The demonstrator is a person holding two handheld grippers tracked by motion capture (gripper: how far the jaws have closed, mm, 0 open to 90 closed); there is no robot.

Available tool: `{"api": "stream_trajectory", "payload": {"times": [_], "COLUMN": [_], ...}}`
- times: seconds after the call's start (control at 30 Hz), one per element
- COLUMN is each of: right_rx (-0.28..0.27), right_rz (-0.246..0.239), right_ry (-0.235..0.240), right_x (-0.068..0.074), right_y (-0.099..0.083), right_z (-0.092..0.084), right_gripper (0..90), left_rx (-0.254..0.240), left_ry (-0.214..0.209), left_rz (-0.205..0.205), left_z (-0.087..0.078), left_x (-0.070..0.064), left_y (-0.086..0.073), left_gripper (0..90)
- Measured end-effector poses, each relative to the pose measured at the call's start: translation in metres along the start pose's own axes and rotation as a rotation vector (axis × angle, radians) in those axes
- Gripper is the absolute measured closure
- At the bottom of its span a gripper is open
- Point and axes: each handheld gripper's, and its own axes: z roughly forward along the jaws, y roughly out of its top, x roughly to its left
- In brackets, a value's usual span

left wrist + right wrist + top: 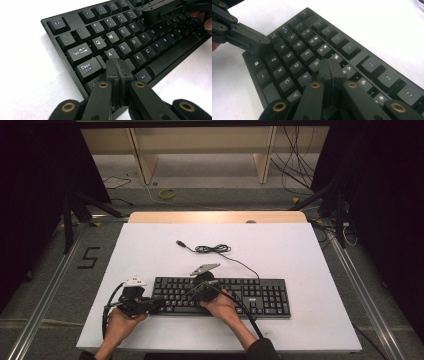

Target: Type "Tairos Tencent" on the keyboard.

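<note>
Typing step: both the left gripper (117,65) and right gripper (329,67), jaws closed and empty, poke the keyboard (260,296) at lower centre of the bench (300,255). Next, probably a precise press on one key.

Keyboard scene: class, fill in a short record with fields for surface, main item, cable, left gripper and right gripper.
surface: white table
main item: black keyboard, lying flat near the person's edge
cable: cable loosely coiled behind the keyboard, plug end free
left gripper: left gripper, jaws shut, nothing held, tips over the left-end keys below A
right gripper: right gripper, jaws shut, nothing held, tips over keys beside R
</note>
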Motion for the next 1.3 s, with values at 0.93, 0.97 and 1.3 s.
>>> {"api": "stream_trajectory", "payload": {"times": [0.93, 0.97, 1.3], "right_rx": [-0.067, -0.068, -0.116], "right_rz": [0.032, 0.03, 0.032], "right_ry": [0.033, 0.034, 0.057], "right_x": [-0.004, -0.004, -0.013], "right_y": [-0.003, -0.003, -0.006], "right_z": [-0.018, -0.019, -0.039], "right_gripper": [79.9, 78.2, 58.5], "left_rx": [-0.092, -0.098, -0.13], "left_ry": [-0.035, -0.036, -0.061], "left_rz": [0.013, 0.011, 0.012], "left_z": [-0.006, -0.006, -0.006], "left_x": [-0.002, -0.003, -0.005], "left_y": [0.003, 0.003, 0.006], "left_gripper": [77.9, 75.6, 56.6]}}
